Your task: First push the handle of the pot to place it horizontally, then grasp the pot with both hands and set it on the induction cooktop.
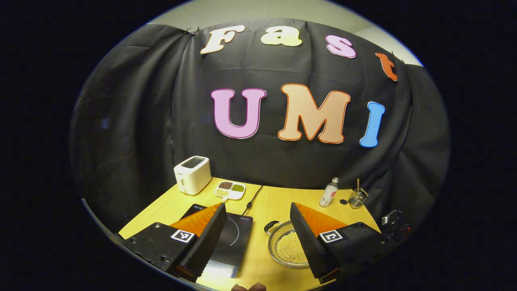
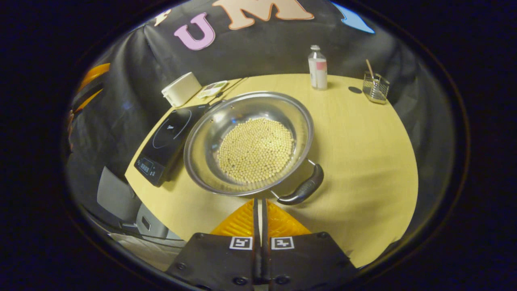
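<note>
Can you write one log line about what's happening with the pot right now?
left gripper: open, raised | right gripper: shut, empty, near pot handle | pot: on table, beside induction cooktop

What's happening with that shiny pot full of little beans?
A person holds a gripper in each hand over a yellow table. The right gripper is shut, with its tips just short of the pot and beside its black handle. The left gripper hangs open above. The pot sits on the table next to the cooktop, not on it yet.
</note>
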{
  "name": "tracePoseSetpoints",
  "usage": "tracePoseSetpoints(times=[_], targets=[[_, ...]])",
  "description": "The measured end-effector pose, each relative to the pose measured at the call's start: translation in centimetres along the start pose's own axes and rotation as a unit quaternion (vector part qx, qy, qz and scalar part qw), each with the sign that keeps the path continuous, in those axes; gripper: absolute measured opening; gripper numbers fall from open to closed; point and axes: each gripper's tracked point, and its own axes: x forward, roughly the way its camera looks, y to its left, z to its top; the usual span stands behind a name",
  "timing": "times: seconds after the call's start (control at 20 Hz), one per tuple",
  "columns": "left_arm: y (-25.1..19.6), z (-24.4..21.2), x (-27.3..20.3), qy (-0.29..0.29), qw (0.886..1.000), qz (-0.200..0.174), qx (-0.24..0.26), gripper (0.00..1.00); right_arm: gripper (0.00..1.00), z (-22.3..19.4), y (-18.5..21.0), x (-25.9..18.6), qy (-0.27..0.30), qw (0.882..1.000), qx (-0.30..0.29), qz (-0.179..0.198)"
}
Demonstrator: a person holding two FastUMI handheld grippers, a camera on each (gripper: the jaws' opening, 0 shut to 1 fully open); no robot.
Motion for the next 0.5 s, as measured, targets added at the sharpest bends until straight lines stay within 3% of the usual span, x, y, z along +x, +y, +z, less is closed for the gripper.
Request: tracePoseSetpoints(times=[0.05,0.1,0.5], targets=[[0.0,0.0,0.3,0.002,1.000,0.000,0.000,0.97,0.00,0.0,-0.2,0.3,0.004,1.000,0.002,-0.001],[0.0,-0.1,0.4,0.004,1.000,0.000,0.000,0.94,0.00,0.1,-0.5,0.6,0.007,1.000,0.005,0.000],[-0.5,-1.8,2.9,0.029,1.000,-0.004,-0.008,0.97,0.03,0.5,-1.6,2.3,0.031,0.999,0.021,0.000]])
